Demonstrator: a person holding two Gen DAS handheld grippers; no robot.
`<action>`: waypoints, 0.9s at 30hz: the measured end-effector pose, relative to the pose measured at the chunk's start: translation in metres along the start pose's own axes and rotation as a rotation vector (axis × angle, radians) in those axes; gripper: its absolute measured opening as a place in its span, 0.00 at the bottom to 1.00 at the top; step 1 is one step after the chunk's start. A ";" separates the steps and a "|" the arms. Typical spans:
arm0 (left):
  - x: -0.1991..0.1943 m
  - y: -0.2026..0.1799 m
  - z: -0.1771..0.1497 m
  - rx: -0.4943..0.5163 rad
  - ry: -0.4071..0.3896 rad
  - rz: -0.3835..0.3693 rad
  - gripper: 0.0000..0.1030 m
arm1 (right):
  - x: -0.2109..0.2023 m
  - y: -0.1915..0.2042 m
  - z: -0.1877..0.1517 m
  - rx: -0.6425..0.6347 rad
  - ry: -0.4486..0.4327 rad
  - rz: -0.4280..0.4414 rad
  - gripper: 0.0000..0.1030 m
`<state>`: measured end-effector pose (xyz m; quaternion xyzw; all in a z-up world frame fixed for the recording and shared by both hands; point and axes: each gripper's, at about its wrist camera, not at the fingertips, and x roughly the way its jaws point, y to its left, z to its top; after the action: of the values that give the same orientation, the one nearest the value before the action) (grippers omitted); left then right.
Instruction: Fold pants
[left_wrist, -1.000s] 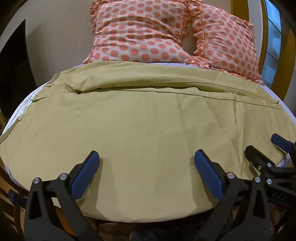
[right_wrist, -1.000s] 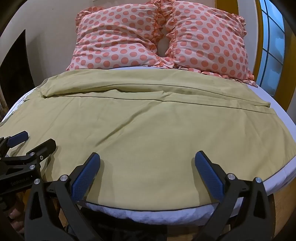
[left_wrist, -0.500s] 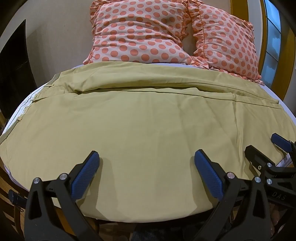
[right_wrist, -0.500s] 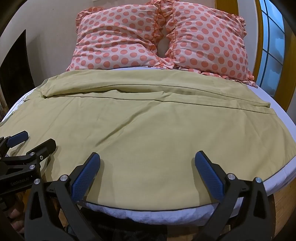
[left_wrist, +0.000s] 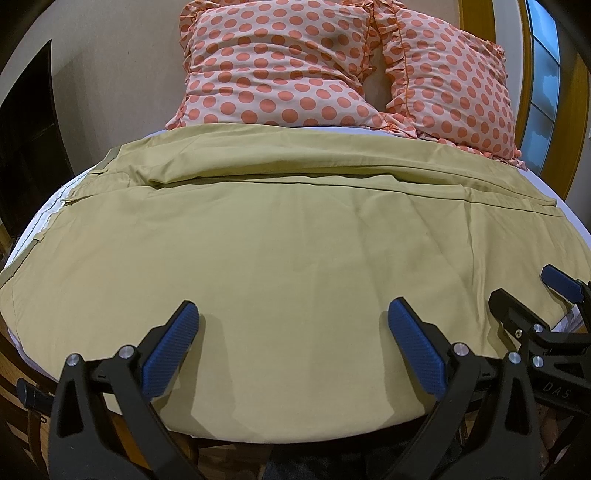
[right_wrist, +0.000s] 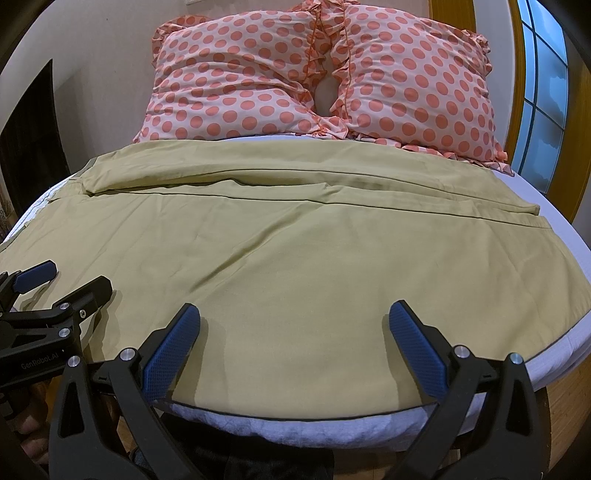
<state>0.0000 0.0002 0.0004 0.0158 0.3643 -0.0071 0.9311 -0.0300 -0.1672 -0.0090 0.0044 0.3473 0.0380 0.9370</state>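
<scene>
Your khaki-yellow cotton pants (left_wrist: 295, 251) lay spread flat across the white-sheeted bed (right_wrist: 554, 354), the waistband end at the left edge and the leg hems at the right, with one leg nearest you and the other lying beyond it toward the pillows. At the left, your left claw (left_wrist: 291, 325) hovered low over the near leg with its blue ribbed pads (left_wrist: 170, 350) wide apart and nothing between them; whether the pads brushed the cloth I could not tell. To its right, your right claw (right_wrist: 293, 325) sat the same way over the near edge, jaws spread and empty, just beside the other tool. By my reading you had barely begun: the far leg seemed laid along the near one with their long edges overlapping, but no real fold across the length had been made, and no cloth was gripped. Still ahead, I judged, were bringing one leg fully over the other and then doubling the length hem to waistband. Behind the pants, two pink pillows with orange polka dots and frills (right_wrist: 317, 74) leaned on the wall. As for writing, the left tool's body read "CenRobot.AI" in the right wrist view, and the right tool showed "DAS" in the left wrist view; the pants carried no readable label.
</scene>
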 end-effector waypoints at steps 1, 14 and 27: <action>0.000 0.000 0.000 0.000 0.000 0.000 0.98 | 0.000 0.000 0.000 0.000 0.000 0.000 0.99; 0.000 0.000 0.000 0.000 -0.002 0.000 0.98 | -0.001 0.000 -0.001 0.000 -0.004 0.000 0.99; 0.000 0.000 0.000 0.001 -0.004 0.001 0.98 | -0.001 0.000 0.000 0.000 -0.008 -0.001 0.99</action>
<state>-0.0004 0.0001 0.0005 0.0163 0.3626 -0.0068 0.9318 -0.0309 -0.1672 -0.0087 0.0046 0.3435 0.0376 0.9384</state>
